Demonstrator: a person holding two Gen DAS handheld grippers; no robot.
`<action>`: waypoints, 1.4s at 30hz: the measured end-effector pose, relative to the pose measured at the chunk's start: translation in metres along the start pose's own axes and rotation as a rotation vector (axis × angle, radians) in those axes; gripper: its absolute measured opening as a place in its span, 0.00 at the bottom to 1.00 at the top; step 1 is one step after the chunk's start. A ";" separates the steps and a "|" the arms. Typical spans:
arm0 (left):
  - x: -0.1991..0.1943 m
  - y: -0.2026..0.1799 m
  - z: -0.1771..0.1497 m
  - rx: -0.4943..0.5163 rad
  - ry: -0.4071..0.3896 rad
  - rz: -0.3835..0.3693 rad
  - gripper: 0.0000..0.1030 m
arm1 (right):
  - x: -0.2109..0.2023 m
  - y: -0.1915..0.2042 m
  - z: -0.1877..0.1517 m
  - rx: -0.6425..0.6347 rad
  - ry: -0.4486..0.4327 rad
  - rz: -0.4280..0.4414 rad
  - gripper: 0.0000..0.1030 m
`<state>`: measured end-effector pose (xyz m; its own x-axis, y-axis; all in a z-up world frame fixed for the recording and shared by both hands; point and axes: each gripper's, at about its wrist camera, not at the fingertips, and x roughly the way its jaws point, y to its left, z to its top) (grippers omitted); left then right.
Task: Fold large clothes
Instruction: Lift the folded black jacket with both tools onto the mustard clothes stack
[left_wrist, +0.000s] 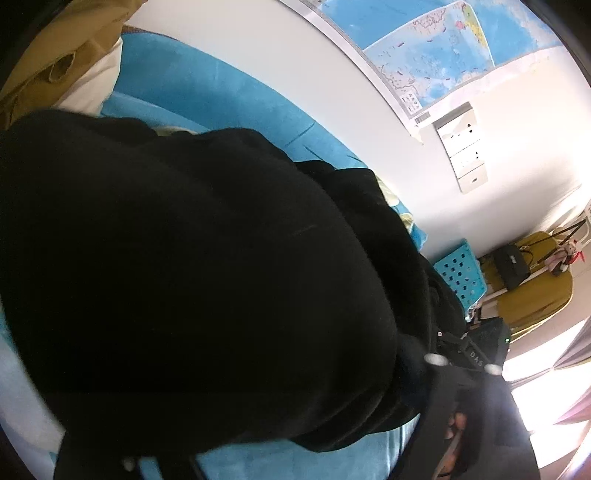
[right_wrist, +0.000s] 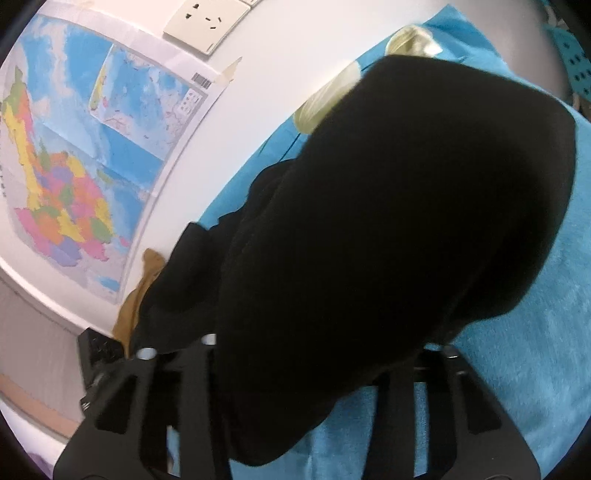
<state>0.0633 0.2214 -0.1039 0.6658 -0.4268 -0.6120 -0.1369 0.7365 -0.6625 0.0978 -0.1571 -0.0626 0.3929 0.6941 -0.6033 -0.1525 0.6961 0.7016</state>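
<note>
Black garment (right_wrist: 406, 221) lying bunched on blue bedding (right_wrist: 535, 350), draping over right gripper (right_wrist: 317, 398) and left gripper (left_wrist: 166, 458), grip undeterminable on both.

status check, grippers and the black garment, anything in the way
Both grippers' jaws buried in cloth, grip unclear. Black garment bunched on blue bedding. Tan clothing lies beyond.

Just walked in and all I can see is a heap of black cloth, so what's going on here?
A person is folding a large black garment on a bed with a blue cover, a handheld gripper in each hand. The cloth drapes over the front of both the left gripper and the right gripper, hiding the fingertips, so whether either pinches it cannot be told. The right gripper also shows in the left wrist view, at the garment's edge. A map hangs on the wall behind.
</note>
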 end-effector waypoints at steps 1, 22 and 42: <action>0.000 0.000 0.000 -0.001 0.002 0.005 0.60 | -0.001 0.002 0.001 -0.002 0.007 0.022 0.28; -0.105 -0.097 0.072 0.282 -0.181 0.014 0.31 | -0.055 0.197 0.059 -0.442 -0.177 0.210 0.23; -0.380 0.055 0.186 0.195 -0.710 0.397 0.31 | 0.171 0.483 0.014 -0.662 -0.013 0.591 0.23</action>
<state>-0.0608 0.5218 0.1723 0.9077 0.2677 -0.3232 -0.3730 0.8677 -0.3287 0.1040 0.2954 0.1780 0.0934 0.9745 -0.2041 -0.8253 0.1904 0.5316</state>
